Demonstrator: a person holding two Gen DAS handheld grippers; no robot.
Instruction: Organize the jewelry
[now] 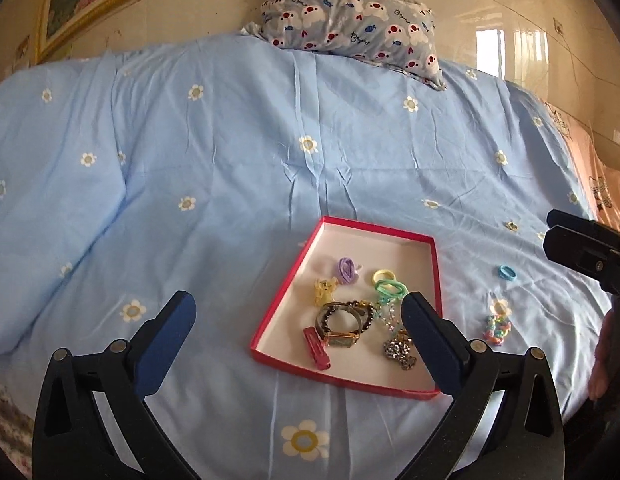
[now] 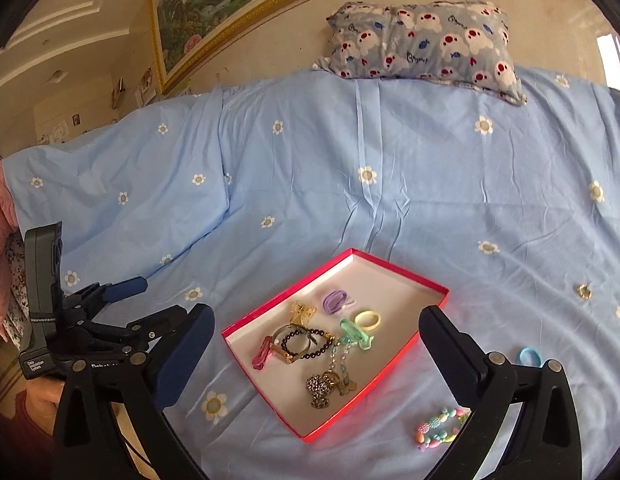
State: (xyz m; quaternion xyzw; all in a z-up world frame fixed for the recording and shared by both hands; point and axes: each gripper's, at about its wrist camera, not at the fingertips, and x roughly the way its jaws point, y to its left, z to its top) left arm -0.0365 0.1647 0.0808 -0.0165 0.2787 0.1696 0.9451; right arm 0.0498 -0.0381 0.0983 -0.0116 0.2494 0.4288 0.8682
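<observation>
Grippers [image 2: 313, 344] spread above, perhaps, tray [image 2: 397, 354]

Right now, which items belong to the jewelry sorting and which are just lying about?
Job:
red tray, holding hair ties, watch, chains
blue hair tie, on bedspread
pastel bead bracelet, on bedspread
small gold piece, on bedspread

Lying about:
patterned pillow
framed painting

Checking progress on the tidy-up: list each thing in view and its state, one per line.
Red box: open, lidless, flat on the bed.
Watch: inside the box.
Pink hair clip: inside the box.
Purple hair tie: inside the box.
Blue hair tie: outside, on the sheet.
Pastel bead bracelet: outside, on the sheet.
Small gold ring: outside, on the sheet.
Left gripper: open, empty.
Right gripper: open, empty.
</observation>
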